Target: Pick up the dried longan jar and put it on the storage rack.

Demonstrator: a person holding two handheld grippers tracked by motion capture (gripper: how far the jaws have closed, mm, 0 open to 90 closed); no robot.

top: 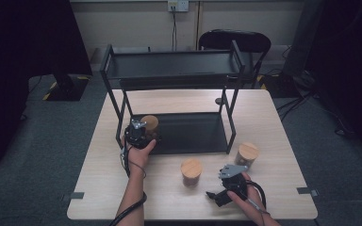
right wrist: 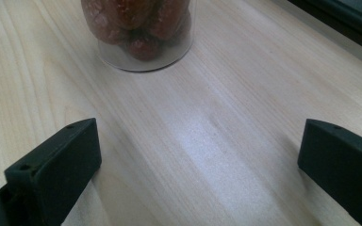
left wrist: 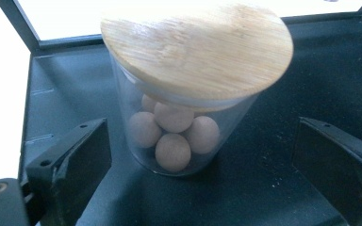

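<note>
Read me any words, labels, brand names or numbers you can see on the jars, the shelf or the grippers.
None can be read.
The jar on the shelf, its bamboo lid and the black shelf are bare.
The two jars on the table show no label.
The wall socket is too small to tell.

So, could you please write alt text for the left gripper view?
A glass jar with a bamboo lid, holding pale round balls, stands on a black shelf. The left tool has both jaws spread wide, clear of the glass.
</note>
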